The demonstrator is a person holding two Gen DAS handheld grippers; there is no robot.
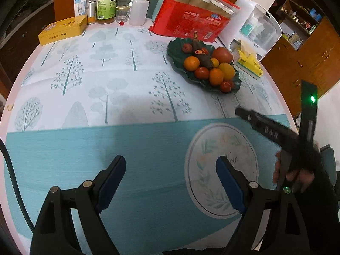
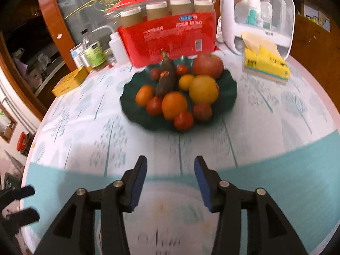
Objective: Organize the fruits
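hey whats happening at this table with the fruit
A person holds a two-finger gripper in each hand over a round table with a tree-print cloth. Both the left gripper and the right gripper are open and hold nothing. All the fruit in view sits piled on a dark green plate: oranges, small red fruits, a large apple and a dark, overripe-looking banana. The right gripper points straight at the plate but is short of it; nothing is being touched.
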